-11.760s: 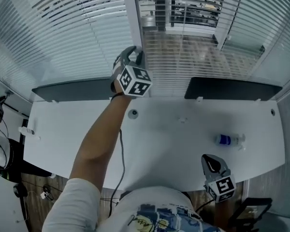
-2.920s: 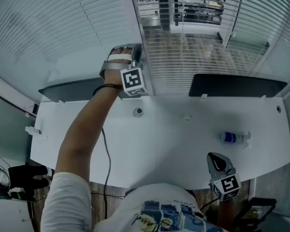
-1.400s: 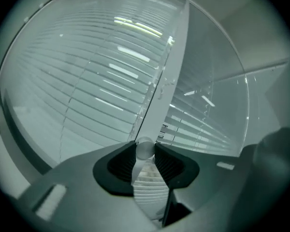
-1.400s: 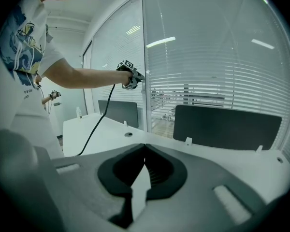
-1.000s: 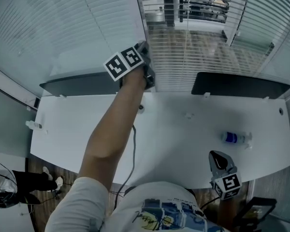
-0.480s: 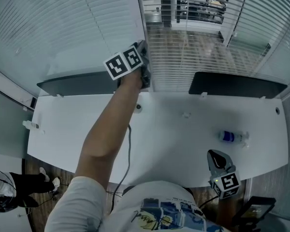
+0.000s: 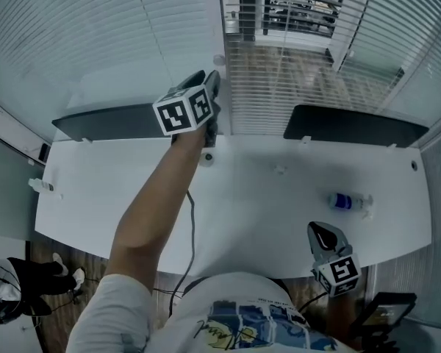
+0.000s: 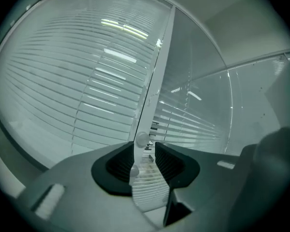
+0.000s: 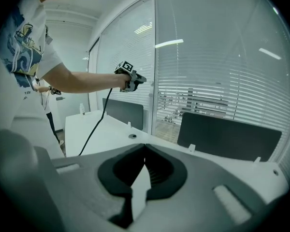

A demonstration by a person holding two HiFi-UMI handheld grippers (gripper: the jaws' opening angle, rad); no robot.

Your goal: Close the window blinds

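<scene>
Window wall ahead, and the blinds [image 7: 81,43] hung over the panes behind the white desk [image 7: 117,197]. The slats left of the frame post lay flat, while those to its right let the floor beyond show through. Left tongs [image 7: 212,78] were up at that post, arm stretched out over the desk, pointing nearly level. In the left gripper view the tongs stood moderately apart with a thin white rod [image 8: 153,81] running up between the pads. It sat close to the left pad, clear of the right one, so nothing was pinched. Right tongs [image 7: 321,233] were down low at the desk's near edge, tips together, holding nothing. A small bottle [image 7: 345,201] lay on the desk just beyond them.
</scene>
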